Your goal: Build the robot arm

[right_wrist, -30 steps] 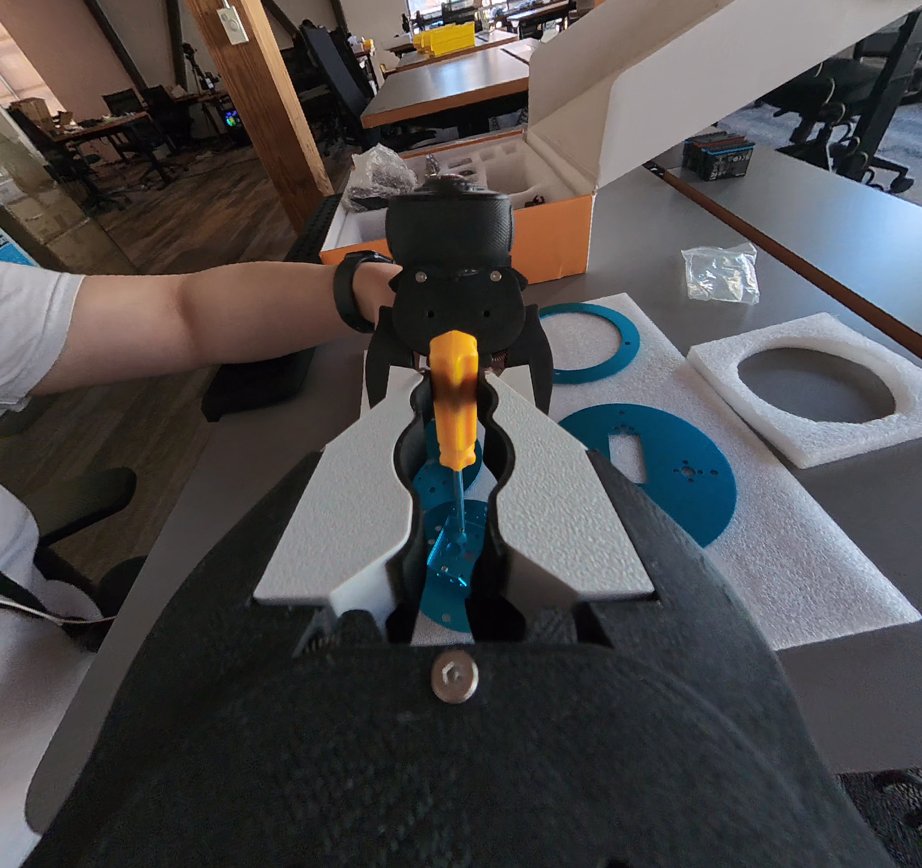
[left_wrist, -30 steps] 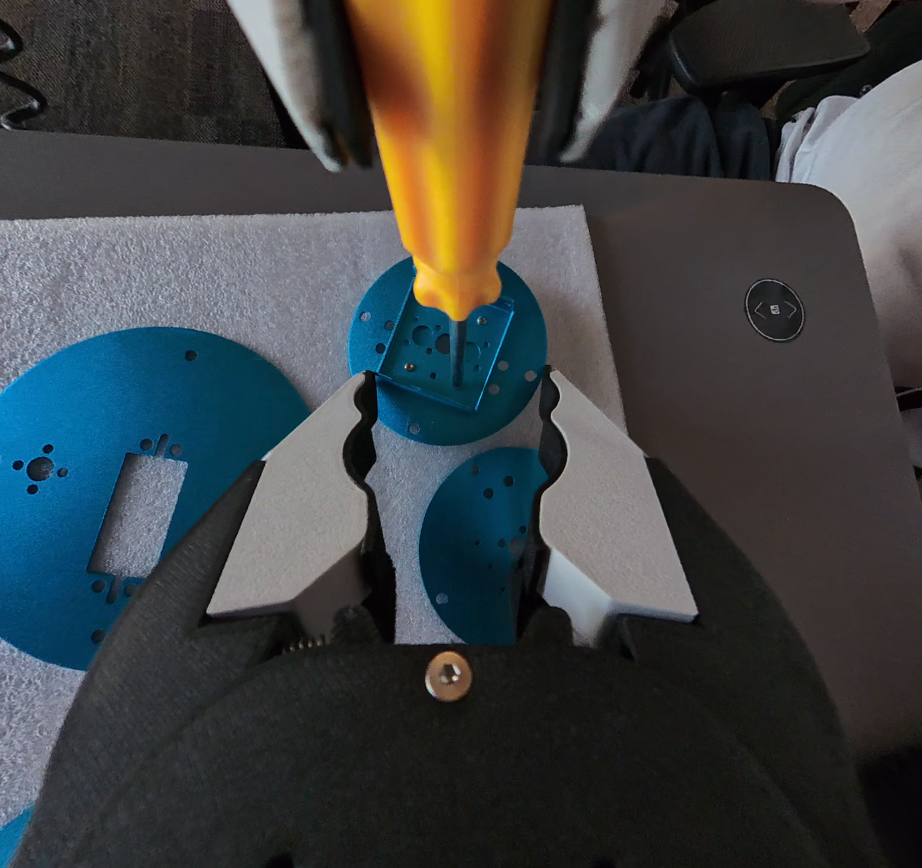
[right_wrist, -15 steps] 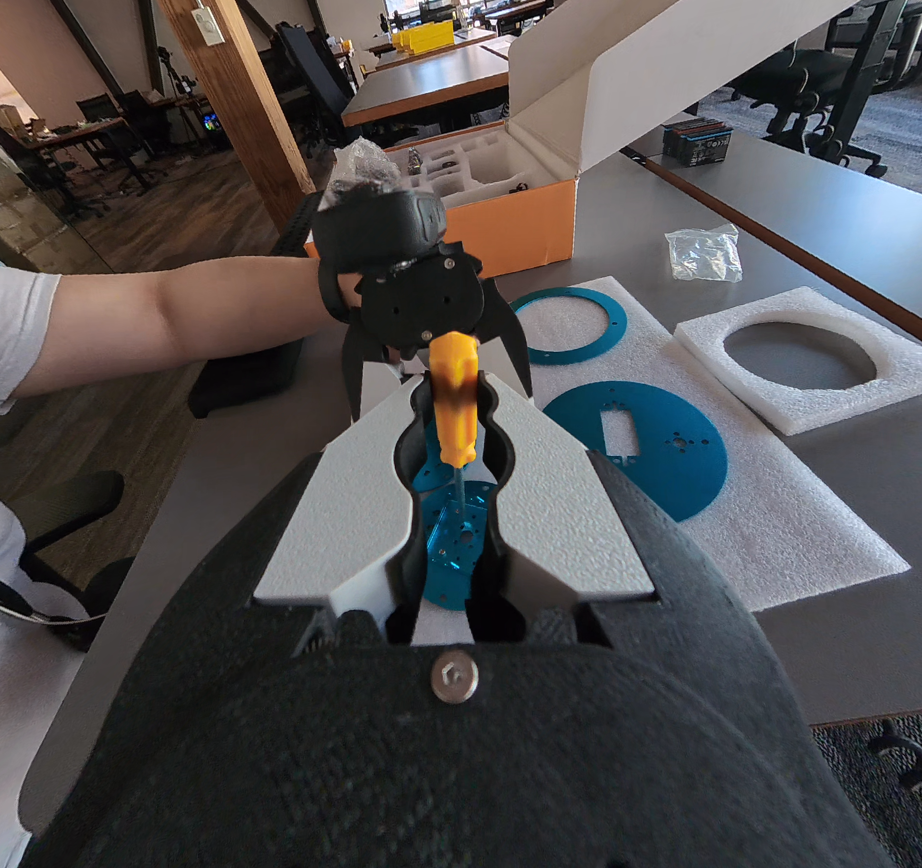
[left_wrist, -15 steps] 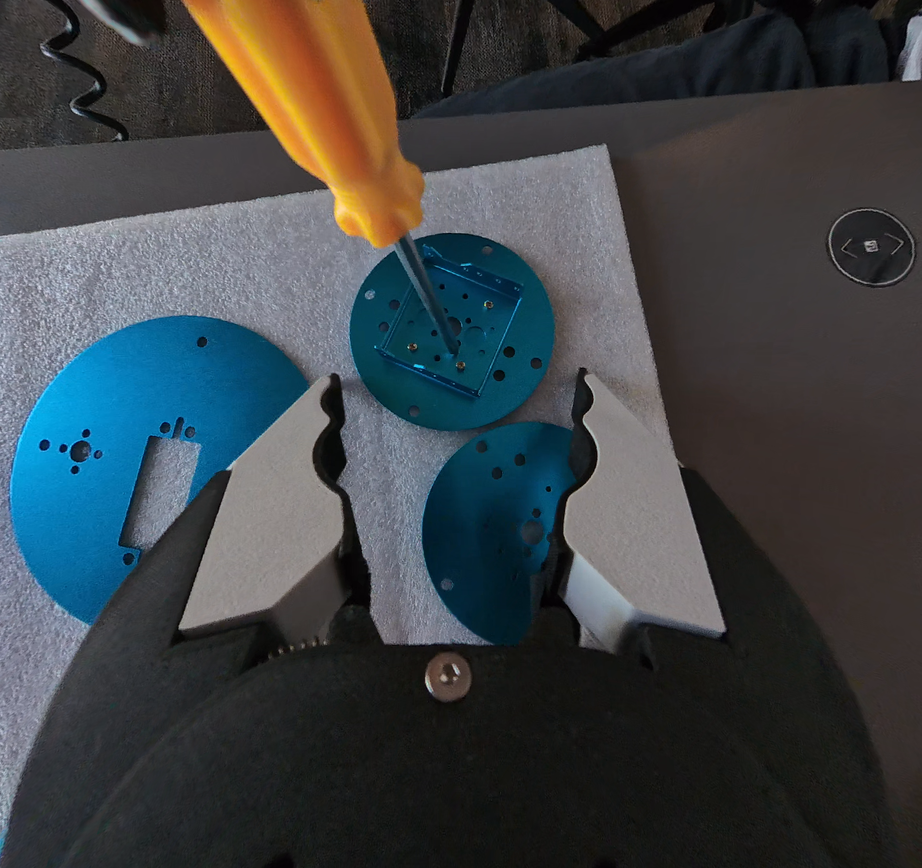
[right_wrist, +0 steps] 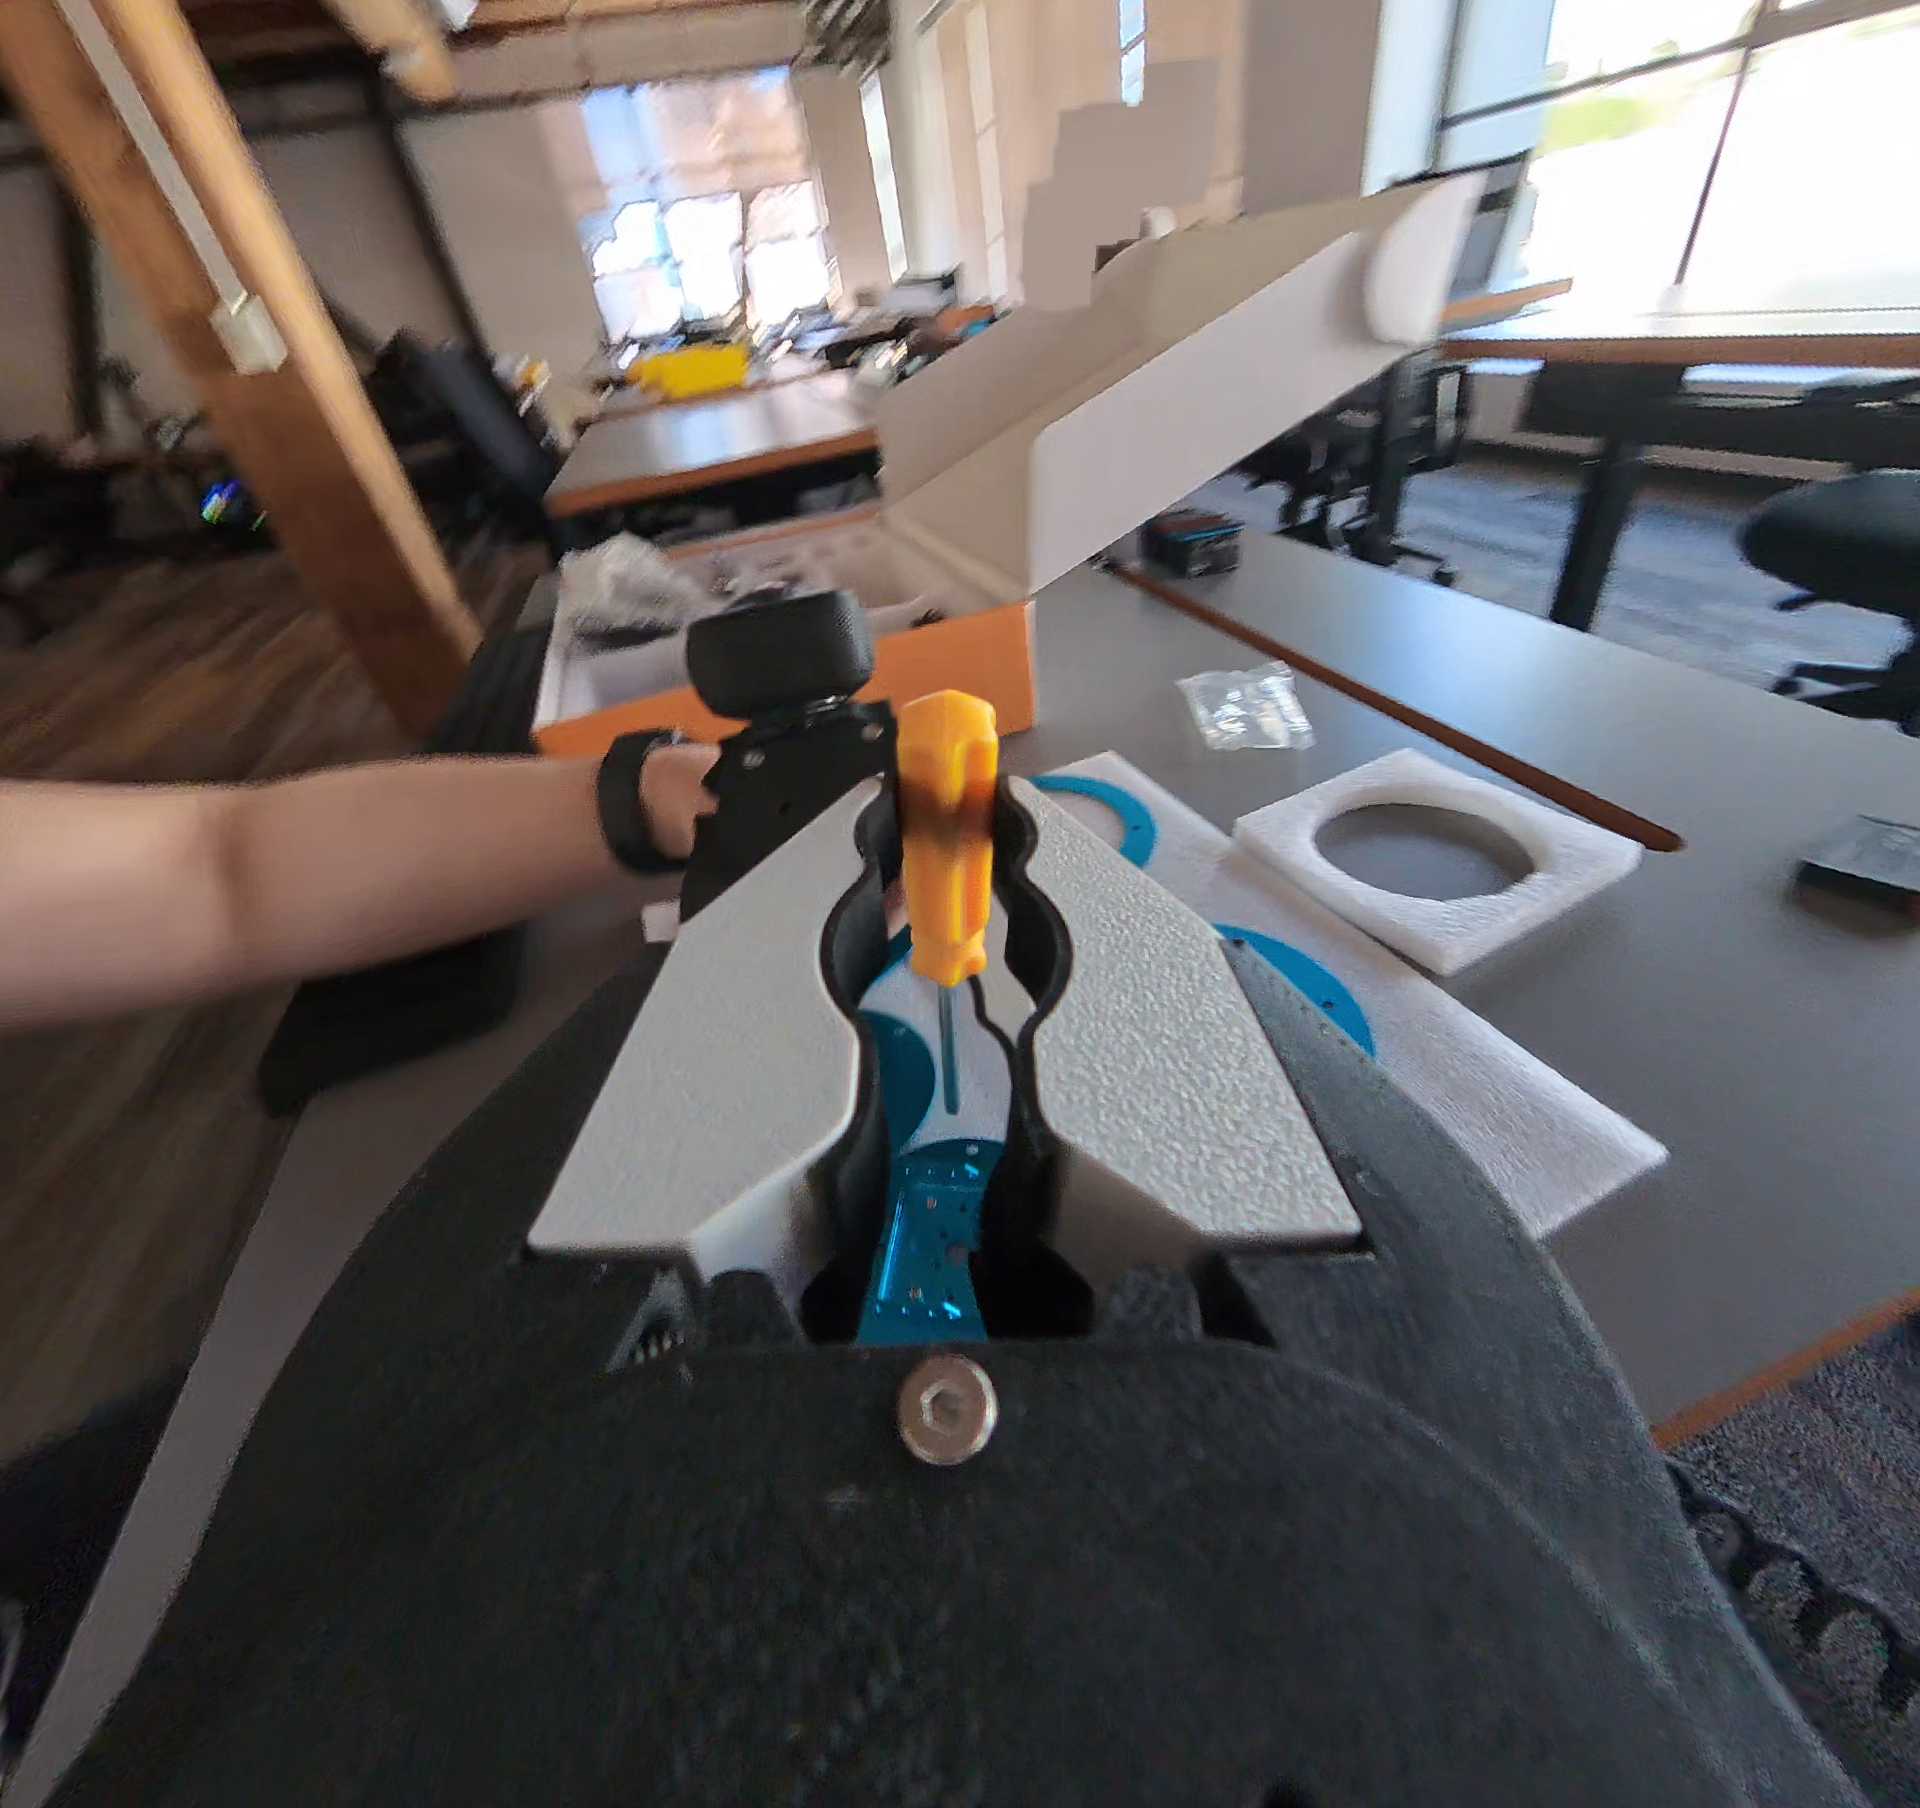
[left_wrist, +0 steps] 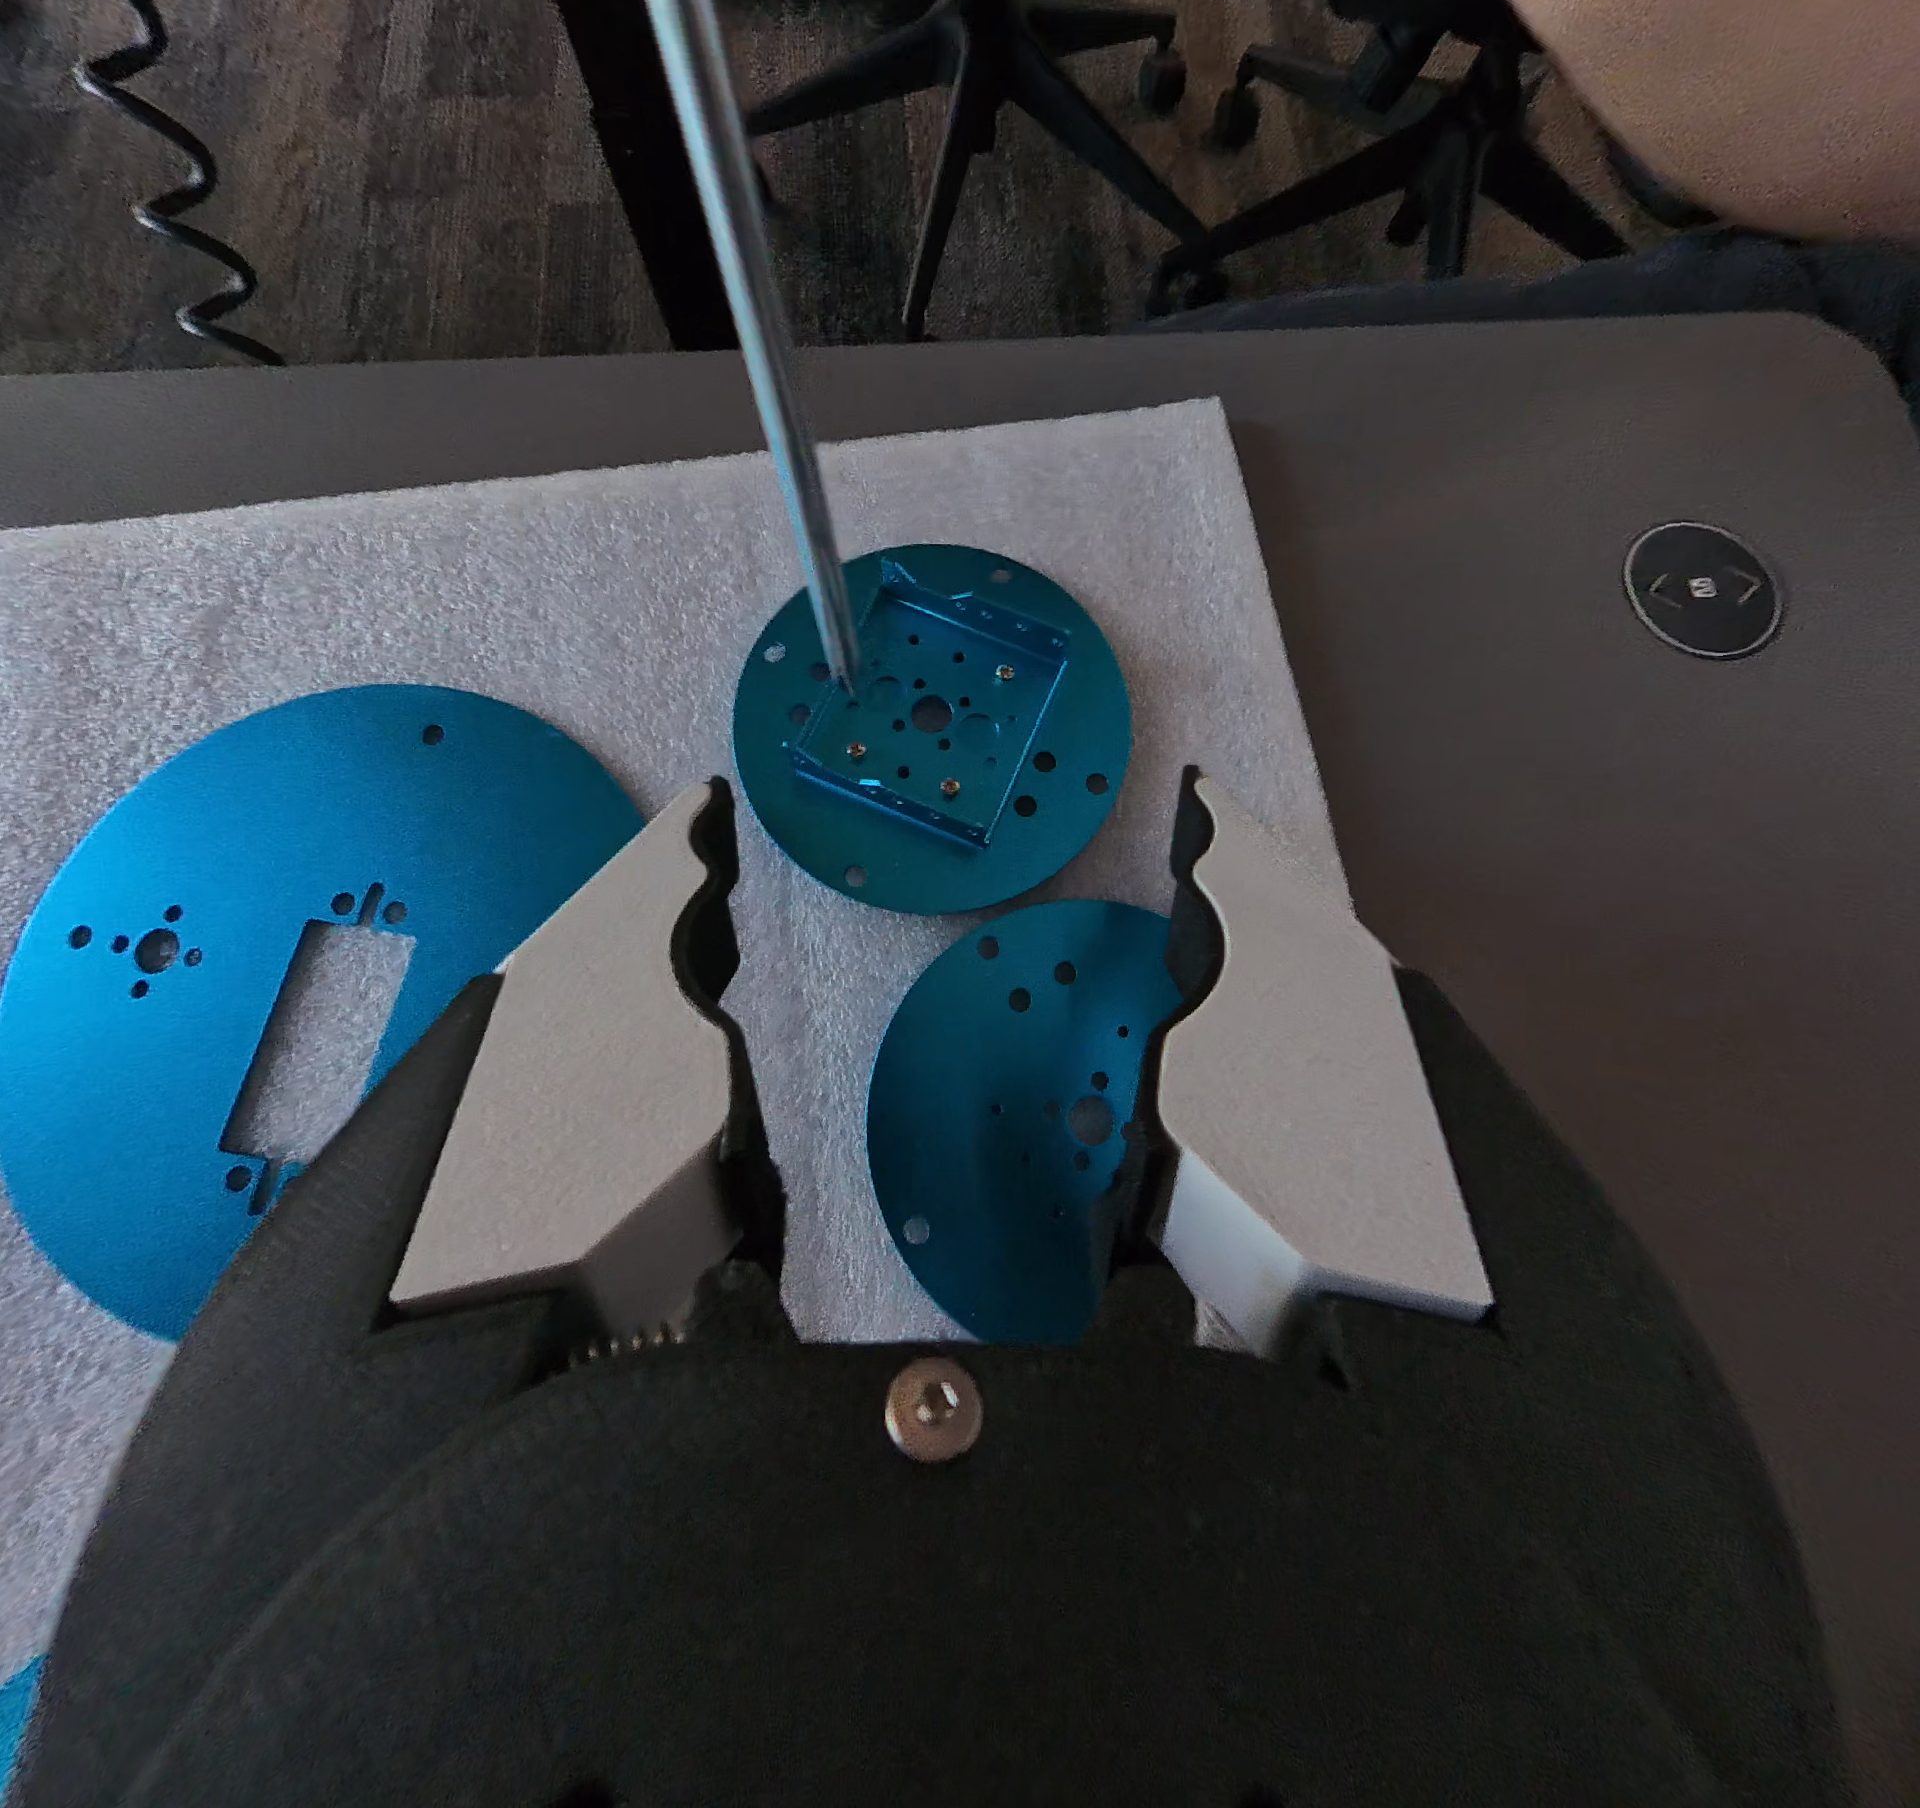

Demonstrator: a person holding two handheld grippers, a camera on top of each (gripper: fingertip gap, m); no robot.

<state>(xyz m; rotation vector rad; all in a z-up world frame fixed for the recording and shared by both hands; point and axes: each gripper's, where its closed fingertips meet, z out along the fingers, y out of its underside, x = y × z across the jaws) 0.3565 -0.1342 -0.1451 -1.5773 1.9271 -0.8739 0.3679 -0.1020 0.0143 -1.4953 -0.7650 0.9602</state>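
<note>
The left gripper hovers low over the white foam sheet on the counter, fingers spread, empty, a plain blue disc between them. Just beyond lies a blue disc with a square bracket. The screwdriver, pinched by its orange handle in the right gripper, touches its tip inside that bracket

You have no writing to read here; only the round black button set in the bench bears arrow marks and a small symbol.
</note>
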